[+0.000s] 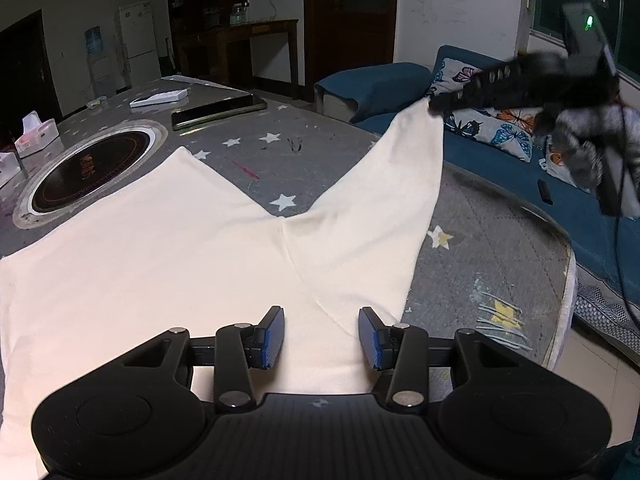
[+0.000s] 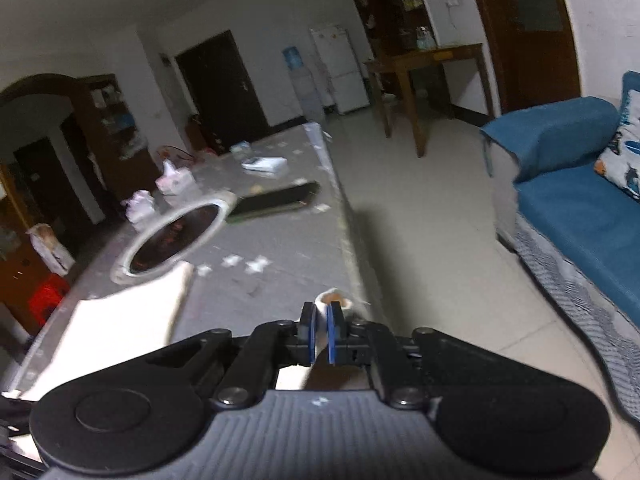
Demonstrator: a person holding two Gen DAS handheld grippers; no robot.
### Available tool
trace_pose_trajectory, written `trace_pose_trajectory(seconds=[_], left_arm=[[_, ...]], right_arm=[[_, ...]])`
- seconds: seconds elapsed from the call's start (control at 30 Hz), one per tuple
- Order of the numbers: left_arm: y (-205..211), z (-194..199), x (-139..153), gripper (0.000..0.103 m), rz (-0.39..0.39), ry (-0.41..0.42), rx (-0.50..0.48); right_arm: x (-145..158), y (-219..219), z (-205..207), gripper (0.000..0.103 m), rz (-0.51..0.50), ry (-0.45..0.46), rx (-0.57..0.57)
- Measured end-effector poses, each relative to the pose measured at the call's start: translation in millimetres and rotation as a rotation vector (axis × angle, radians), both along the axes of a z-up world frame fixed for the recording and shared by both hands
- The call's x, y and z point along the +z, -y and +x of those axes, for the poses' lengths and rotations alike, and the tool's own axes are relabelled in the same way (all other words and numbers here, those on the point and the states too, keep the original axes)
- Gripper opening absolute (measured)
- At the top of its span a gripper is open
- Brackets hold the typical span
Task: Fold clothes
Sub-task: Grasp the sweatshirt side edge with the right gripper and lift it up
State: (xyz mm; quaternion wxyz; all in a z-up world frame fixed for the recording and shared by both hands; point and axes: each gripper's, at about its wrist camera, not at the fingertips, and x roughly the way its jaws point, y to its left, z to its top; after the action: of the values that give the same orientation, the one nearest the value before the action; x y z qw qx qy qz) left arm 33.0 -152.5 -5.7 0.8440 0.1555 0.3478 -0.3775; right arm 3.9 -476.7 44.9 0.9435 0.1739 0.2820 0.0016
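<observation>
The right wrist view is blurry, and the right gripper [image 2: 320, 334] hides most of the cream garment [image 1: 168, 248]. Its blue pads are clamped tight on a bunched corner. Only the left wrist view shows that corner lifted off the gray star tablecloth [image 1: 280, 160] while the rest lies flat. The left gripper [image 1: 322, 338] hangs over the cloth, its jaws apart and holding nothing. A gloved hand [image 1: 580, 128] looks fuzzy.

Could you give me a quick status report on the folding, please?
Right gripper shut on cream garment, corner lifted. Left gripper open over it. Phone behind, clear.
</observation>
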Motion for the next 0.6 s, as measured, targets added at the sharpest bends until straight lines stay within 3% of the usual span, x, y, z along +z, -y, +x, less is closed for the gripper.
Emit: trace_pose_trajectory(seconds=[0.3,0.6], left_arm=[[-33,-7,11,0.046,-0.044,0.02,0.069],[-93,-21,15,0.046,-0.089,0.035,0.203]], right_arm=[[56,-51,3,0.005,0.019,0.096,0.141],[85,-151,17,0.005,0.005,0.139,0.357]])
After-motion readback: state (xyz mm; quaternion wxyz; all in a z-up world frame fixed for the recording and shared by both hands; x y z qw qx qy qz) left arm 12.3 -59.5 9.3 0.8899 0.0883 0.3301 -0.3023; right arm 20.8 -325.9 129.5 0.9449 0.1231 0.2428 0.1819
